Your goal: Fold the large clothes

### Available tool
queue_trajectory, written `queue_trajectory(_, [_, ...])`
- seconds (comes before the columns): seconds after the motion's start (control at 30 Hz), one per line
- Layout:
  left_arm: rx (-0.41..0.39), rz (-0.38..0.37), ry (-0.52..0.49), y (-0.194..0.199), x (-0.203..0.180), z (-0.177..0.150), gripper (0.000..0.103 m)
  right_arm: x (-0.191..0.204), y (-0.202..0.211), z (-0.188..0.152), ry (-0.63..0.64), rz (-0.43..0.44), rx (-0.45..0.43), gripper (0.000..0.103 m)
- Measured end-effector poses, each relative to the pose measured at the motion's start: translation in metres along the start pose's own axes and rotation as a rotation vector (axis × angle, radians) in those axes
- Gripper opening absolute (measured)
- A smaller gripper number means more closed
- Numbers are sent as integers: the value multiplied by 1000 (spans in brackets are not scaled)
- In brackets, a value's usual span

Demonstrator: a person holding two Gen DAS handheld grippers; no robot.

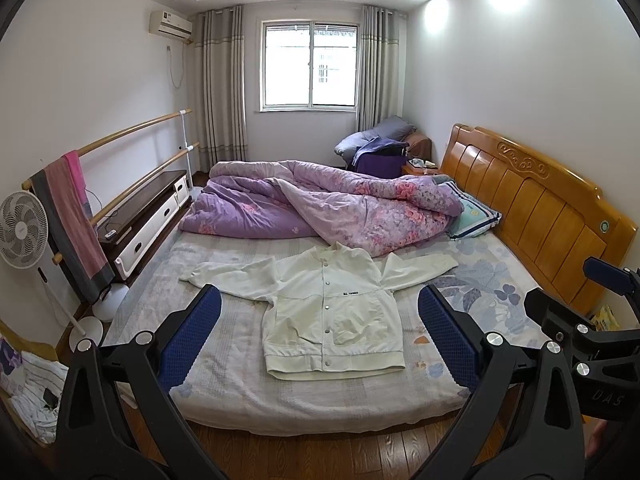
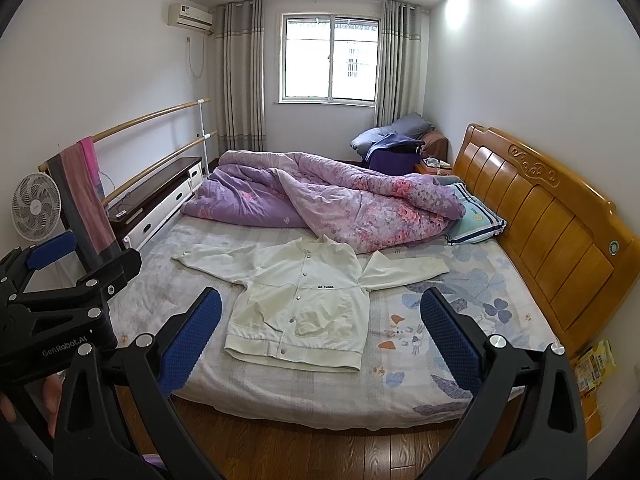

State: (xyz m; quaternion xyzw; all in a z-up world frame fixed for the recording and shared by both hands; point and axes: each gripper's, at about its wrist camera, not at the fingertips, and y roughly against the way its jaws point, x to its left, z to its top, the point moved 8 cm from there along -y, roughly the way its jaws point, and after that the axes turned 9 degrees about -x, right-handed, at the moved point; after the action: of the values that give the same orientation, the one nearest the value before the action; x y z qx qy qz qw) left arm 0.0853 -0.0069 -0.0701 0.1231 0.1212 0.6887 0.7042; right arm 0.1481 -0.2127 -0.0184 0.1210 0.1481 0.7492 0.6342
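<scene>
A white snap-button jacket (image 1: 332, 312) lies flat, front up, on the bed (image 1: 224, 380), both sleeves spread out sideways and hem toward me. It also shows in the right wrist view (image 2: 304, 304). My left gripper (image 1: 320, 336) is open and empty, held back over the bed's near edge, well short of the jacket. My right gripper (image 2: 320, 336) is open and empty at the same distance. Each gripper appears at the edge of the other's view: the right one (image 1: 600, 320), the left one (image 2: 60, 292).
A crumpled purple floral quilt (image 1: 320, 204) and a pillow (image 1: 472, 216) lie on the far half of the bed. A wooden headboard (image 1: 540, 208) runs along the right. A fan (image 1: 22, 232), towel rail (image 1: 72, 224) and low cabinet (image 1: 148, 216) stand left. Wooden floor (image 1: 312, 456) lies below.
</scene>
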Motion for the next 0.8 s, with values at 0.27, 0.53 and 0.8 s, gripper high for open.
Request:
queue_trajectory(0.27, [18, -9, -2, -16, 9, -5, 98, 12, -13, 0, -3, -13, 14, 96])
queue_trajectory(0.53, [45, -27, 2, -31, 29, -7, 98, 27, -27, -3, -22, -25, 40, 96])
queue_trajectory(0.8, [88, -29, 15, -59, 37, -8, 98, 30, -53, -7, -31, -18, 80, 96])
